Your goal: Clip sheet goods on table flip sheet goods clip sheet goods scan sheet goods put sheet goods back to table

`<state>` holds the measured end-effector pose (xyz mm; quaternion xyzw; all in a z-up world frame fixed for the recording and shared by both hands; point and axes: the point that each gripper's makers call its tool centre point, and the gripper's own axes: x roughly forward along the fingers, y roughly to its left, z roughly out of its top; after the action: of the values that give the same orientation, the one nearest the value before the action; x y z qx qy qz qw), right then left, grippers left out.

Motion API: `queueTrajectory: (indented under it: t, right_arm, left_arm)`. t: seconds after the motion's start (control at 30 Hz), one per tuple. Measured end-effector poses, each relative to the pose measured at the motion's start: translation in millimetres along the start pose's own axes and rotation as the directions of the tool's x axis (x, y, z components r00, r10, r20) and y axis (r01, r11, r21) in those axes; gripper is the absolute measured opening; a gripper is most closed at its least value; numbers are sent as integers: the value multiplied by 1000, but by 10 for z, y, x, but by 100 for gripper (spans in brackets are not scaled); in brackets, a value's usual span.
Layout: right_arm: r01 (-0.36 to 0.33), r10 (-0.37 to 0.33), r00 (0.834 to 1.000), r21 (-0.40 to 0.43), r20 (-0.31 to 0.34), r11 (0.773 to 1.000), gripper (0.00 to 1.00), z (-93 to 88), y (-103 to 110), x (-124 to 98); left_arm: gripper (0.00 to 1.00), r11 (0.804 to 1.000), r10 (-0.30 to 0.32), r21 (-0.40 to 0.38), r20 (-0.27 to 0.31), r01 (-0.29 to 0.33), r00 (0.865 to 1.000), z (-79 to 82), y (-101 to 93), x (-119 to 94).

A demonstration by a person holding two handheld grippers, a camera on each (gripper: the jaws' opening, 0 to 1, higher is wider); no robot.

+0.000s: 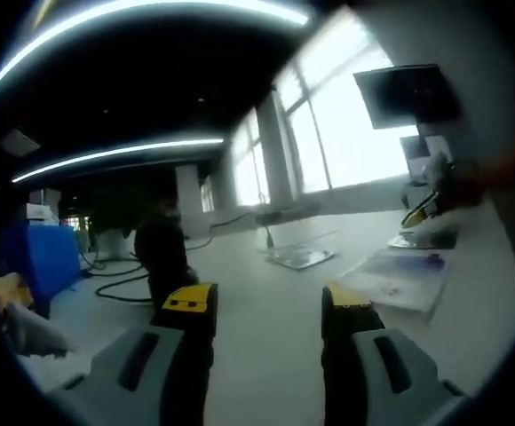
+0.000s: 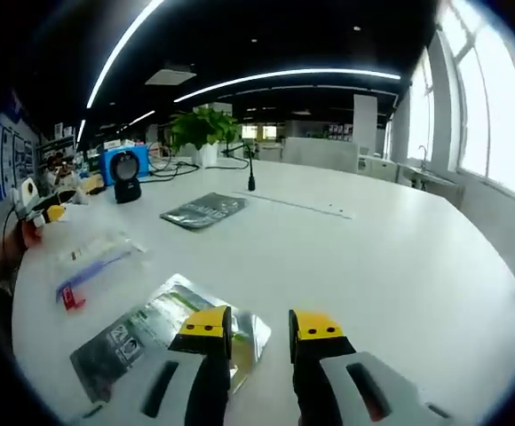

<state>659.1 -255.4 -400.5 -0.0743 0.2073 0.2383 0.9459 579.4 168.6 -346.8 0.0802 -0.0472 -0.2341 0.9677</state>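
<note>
Several flat packets lie on the white table [image 2: 400, 266]. A silver and green packet [image 2: 151, 337] lies nearest in the right gripper view, and my right gripper [image 2: 259, 325] is open just over its right corner, with nothing clamped. Farther off are a clear packet with blue and red marks [image 2: 93, 259] and a dark packet [image 2: 204, 210]. My left gripper [image 1: 268, 300] is open and empty above bare table. In the left gripper view a silver packet [image 1: 300, 257] and a clear packet with purple print [image 1: 404, 277] lie ahead. Yellow jaws of the other gripper [image 1: 417, 214] hang over a third packet [image 1: 424, 238].
A black scanner on a stand [image 2: 126, 177] is at the table's far left in front of a blue box [image 2: 106, 160]; it appears again as the scanner [image 1: 164, 253]. A small microphone stand [image 2: 250, 173], a plant [image 2: 202, 129] and cables sit at the back. The table edge curves on the right.
</note>
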Motion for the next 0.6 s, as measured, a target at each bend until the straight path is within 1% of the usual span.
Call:
queueTrajectory:
  t: [0.17,0.23,0.33,0.43,0.53,0.6]
  right_arm:
    - [-9,9,1000,-6,-21,1000,21,-15,71,7]
    - [-24,24,999,-13,-43,1000,21,-43,117,5]
    - [-32,31,998,-19,-53,999,21,-43,147,6]
    - [-55,53,996,-26,-74,998,21,-72,214,23]
    - [-59,54,993,-40,-101,997,21,-120,231,48]
    - [-63,60,993,-22,-106,998,21,-123,224,48]
  left_arm:
    - [39,1000,11,-1,3,-11,1000,9,21,-10]
    - [39,1000,15,-4,3,-15,1000,9,29,-11]
    - [39,1000,13,1,0,-13,1000,5,17,-11]
    - [39,1000,12,8,-1,-12,1000,9,4,-14]
    - [39,1000,17,7,1,-17,1000,16,8,-20]
    - [39,1000,19,5,2,-19,1000,20,11,-23]
